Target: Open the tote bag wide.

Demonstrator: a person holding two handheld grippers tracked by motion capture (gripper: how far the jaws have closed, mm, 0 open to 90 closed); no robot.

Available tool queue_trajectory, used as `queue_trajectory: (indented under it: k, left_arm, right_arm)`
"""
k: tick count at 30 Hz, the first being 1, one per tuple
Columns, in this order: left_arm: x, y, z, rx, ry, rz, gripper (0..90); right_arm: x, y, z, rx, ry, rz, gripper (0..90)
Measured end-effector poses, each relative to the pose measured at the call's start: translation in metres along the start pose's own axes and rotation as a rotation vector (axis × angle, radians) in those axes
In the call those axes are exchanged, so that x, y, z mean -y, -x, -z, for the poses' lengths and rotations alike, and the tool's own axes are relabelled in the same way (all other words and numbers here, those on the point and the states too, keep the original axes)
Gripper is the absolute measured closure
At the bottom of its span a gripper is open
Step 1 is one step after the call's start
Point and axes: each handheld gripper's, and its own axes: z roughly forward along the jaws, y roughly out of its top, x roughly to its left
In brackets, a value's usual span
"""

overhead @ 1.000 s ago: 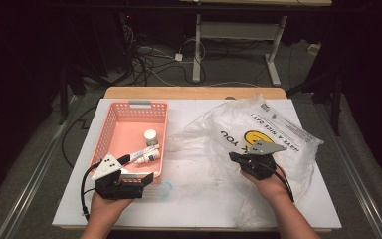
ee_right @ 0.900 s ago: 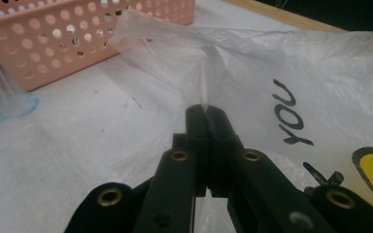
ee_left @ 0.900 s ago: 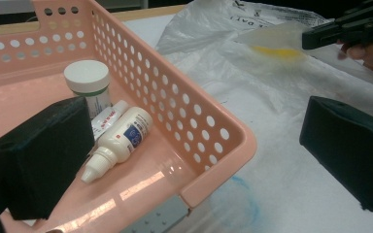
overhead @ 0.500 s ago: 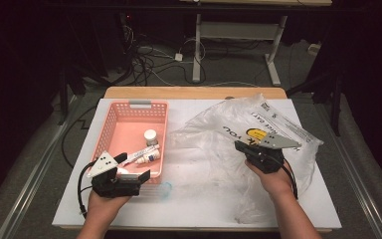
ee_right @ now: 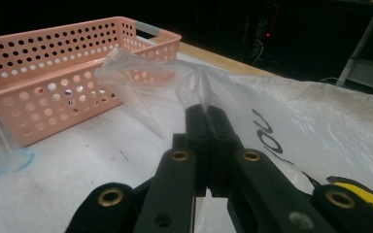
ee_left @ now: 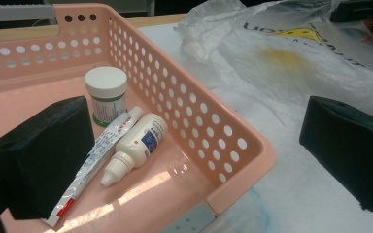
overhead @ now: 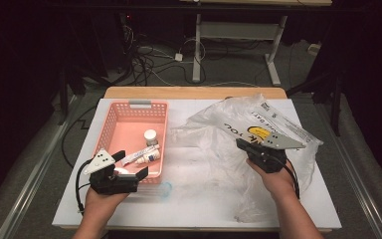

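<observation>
My right gripper (overhead: pixel 242 145) is shut on a gathered fold of the clear printed plastic bag (overhead: pixel 219 124), which lies crumpled over the right half of the table. In the right gripper view the pinch (ee_right: pixel 206 115) shows film (ee_right: pixel 291 121) rising between the closed jaws. My left gripper (overhead: pixel 129 164) stands open at the near right corner of the pink basket (overhead: pixel 107 130), one jaw inside it and one outside, holding nothing. The basket (ee_left: pixel 194 111) holds a white jar (ee_left: pixel 106 92), a tube (ee_left: pixel 102 150) and a small dropper bottle (ee_left: pixel 136 145).
A small clear container with a bluish rim (overhead: pixel 164 189) sits on the white table cover (overhead: pixel 204 204) just in front of the basket. Beyond the table's wooden far edge (overhead: pixel 194 92) are cables and a desk frame on the floor.
The right gripper has shifted slightly right and away with the bag fold in it. The left gripper has barely moved.
</observation>
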Motion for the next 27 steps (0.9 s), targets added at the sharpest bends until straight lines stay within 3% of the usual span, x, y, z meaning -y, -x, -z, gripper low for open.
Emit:
queue_trajectory:
  k: [7, 11, 13, 16, 18, 27]
  left_arm:
    - [-0.011, 0.000, -0.006, -0.002, -0.022, -0.013, 0.0]
    - [-0.024, -0.003, -0.006, -0.006, 0.012, -0.011, 0.0]
    - [-0.032, -0.010, -0.006, -0.001, 0.037, 0.012, 0.0]
    - [-0.041, -0.018, -0.010, -0.024, 0.042, -0.007, 0.0]
    - [-0.047, -0.025, -0.014, -0.026, 0.038, 0.002, 0.0]
    - [-0.059, -0.046, -0.036, -0.065, -0.025, -0.041, 0.0]
  right_arm:
    - [0.002, -0.002, -0.004, -0.010, -0.022, 0.012, 90.0]
    - [0.002, -0.001, -0.004, -0.014, -0.018, 0.011, 90.0]
    - [0.002, 0.000, -0.004, -0.014, -0.012, 0.001, 90.0]
    - [0.002, 0.002, -0.004, -0.012, -0.011, -0.006, 90.0]
    - [0.002, 0.003, -0.003, -0.009, -0.001, -0.009, 90.0]
    - [0.003, 0.003, -0.006, -0.017, -0.010, -0.016, 90.0]
